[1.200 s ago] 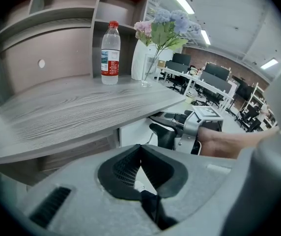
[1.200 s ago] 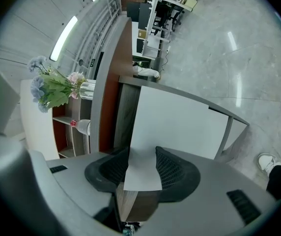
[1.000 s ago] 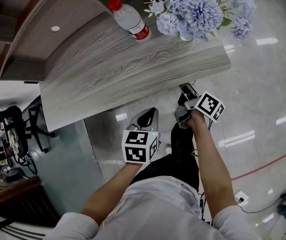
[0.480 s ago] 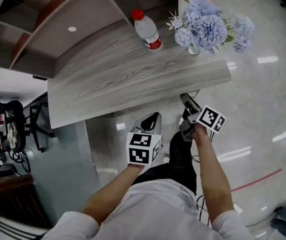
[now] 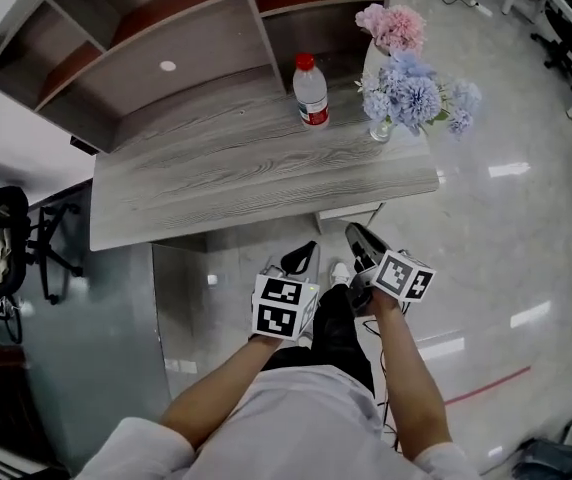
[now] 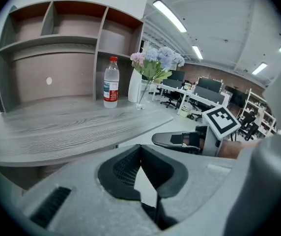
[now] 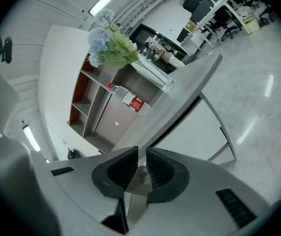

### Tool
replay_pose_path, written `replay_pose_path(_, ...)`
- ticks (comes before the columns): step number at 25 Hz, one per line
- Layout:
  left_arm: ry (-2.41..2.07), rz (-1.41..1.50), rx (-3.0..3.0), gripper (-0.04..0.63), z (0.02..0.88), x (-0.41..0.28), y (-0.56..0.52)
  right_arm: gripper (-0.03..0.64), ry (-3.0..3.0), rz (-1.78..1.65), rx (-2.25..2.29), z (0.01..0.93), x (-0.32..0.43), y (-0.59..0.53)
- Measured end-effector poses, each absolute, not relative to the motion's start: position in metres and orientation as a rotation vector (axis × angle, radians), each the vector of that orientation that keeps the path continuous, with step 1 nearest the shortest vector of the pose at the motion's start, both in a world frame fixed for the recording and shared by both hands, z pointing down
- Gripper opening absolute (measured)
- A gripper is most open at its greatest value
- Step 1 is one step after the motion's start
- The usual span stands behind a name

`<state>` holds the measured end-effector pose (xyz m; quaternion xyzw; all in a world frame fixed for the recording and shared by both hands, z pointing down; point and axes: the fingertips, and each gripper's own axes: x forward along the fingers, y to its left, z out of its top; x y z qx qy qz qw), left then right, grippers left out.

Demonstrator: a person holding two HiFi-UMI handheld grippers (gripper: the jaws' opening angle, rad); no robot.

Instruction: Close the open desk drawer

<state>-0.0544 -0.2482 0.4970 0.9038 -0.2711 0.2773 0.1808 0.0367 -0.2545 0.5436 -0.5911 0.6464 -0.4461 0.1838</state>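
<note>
Two grippers hang in front of the desk [image 5: 216, 178] in the head view, both short of its front edge and touching nothing. The left gripper [image 5: 301, 256] and right gripper [image 5: 358, 238] sit side by side above the floor [image 5: 506, 228], pointing towards the desk. We see no drawer standing out past that edge. Only a pale panel [image 5: 351, 211] shows just under the desk's front, ahead of the right gripper. We judge that the drawer lies there, pushed home or nearly so, which would explain why neither gripper is pressing on anything.

From the left gripper view, the left gripper [image 6: 140, 146] has its fingertips together with nothing caught in them. We read this as a blunt closed shape, spare for now. The desk [image 6: 71, 127] spreads ahead, with a bottle [image 6: 111, 82] and flowers [image 6: 155, 63] at its far side, well clear of any push.

From the right gripper view, the right gripper [image 7: 141, 154] has just been closing. Its jaws now stand a narrow slit apart and empty, with nothing between the pads. The view is rolled, so the desk [image 7: 180, 90] runs slantwise and the pale panel [image 7: 194, 132] beneath it sits beyond the tips, apart from them.
</note>
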Motion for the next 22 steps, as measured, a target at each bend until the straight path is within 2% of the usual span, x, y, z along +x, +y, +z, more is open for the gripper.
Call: replay_pose_path(22,-0.742,0.499,2.616,0.005,0.423,-0.096,-0.217,0.002,2.273,-0.821,-1.956,0.415,-0.061,-0.205)
